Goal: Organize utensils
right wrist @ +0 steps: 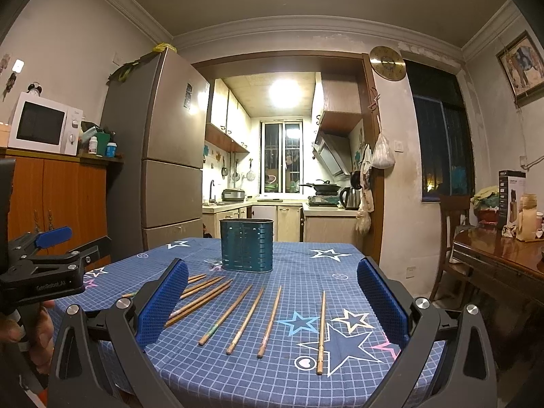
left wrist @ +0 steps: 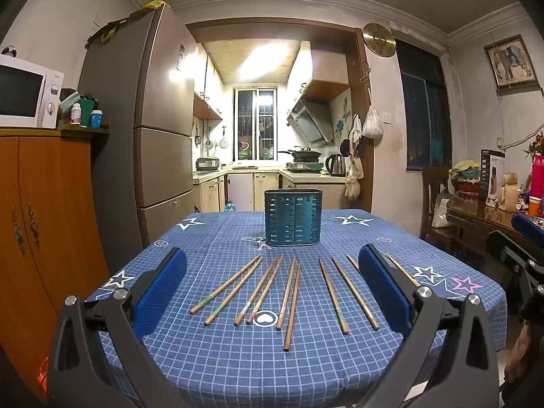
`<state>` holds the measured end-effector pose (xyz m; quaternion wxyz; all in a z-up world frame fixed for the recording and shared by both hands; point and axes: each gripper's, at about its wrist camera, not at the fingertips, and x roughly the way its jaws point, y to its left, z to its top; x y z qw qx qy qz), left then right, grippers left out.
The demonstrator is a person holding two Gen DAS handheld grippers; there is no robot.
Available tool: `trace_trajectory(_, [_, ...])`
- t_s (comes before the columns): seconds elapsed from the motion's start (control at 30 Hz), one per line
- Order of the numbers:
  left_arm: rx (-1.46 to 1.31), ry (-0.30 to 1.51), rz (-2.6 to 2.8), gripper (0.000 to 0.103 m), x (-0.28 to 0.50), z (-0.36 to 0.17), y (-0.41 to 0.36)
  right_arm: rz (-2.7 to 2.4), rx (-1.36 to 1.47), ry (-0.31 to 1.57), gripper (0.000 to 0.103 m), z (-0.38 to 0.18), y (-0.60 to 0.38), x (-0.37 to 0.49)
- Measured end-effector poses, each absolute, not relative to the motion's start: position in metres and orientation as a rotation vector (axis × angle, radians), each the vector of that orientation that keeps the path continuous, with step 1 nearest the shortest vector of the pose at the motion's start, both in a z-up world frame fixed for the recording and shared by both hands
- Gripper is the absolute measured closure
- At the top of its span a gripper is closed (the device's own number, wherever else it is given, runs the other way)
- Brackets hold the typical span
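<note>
Both the left gripper and right gripper are held wide open, empty; all chopsticks lie mid-tabletop, none yet in the holder.

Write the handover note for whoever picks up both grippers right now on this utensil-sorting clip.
Left gripper: open, empty, held above the near side of the table.
Right gripper: open, empty, likewise above the near side.
Wooden chopsticks: all lying loose, fanned out on the blue star-print tablecloth; the rightmost one lies apart from the rest.
Teal slotted utensil holder: upright beyond the chopsticks; nothing sticks out of its top.
Done: nothing yet.
Left: pick up the chopsticks and stand them in the holder.
</note>
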<state>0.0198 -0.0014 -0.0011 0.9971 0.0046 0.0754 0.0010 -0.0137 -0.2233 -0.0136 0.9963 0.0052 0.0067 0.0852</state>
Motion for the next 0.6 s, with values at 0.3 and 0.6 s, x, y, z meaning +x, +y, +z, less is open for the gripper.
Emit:
trace_trajectory(0.3, [0.004, 0.154, 0.008, 0.005, 0.0213, -0.0006, 0.0008, 0.175, 0.009, 0.018, 0.003, -0.0122, -0.2226, -0.0141])
trace_trajectory(0.6, [0.002, 0.155, 0.007, 0.005, 0.0239, -0.0022, 0.0031, 0.174, 0.008, 0.021, 0.003, -0.0116, -0.2224, -0.0139])
